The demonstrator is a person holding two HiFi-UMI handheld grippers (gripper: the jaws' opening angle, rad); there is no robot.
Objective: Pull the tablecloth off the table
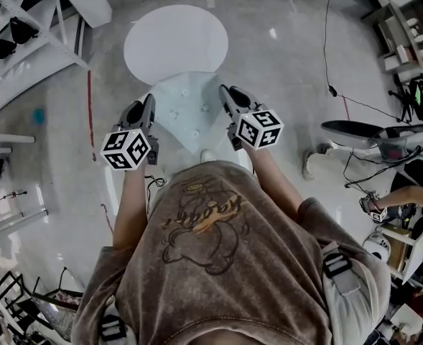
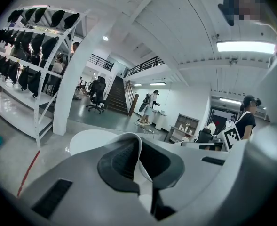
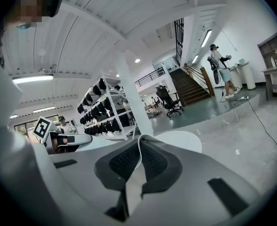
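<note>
At six o'clock from the round counter (image 1: 175,38), the tablecloth (image 1: 187,113) is sagging between my left tongs (image 1: 149,105) and right tongs (image 1: 227,95). Each is pinching its edge so both sides can come away evenly.

The left hand-held gripper (image 1: 148,105) and the right hand-held gripper (image 1: 226,93) each pinch a side edge of the pale tablecloth (image 1: 186,110) spread between them. Its far edge meets the round white counter (image 1: 175,42), and its near end narrows to a point.
</note>
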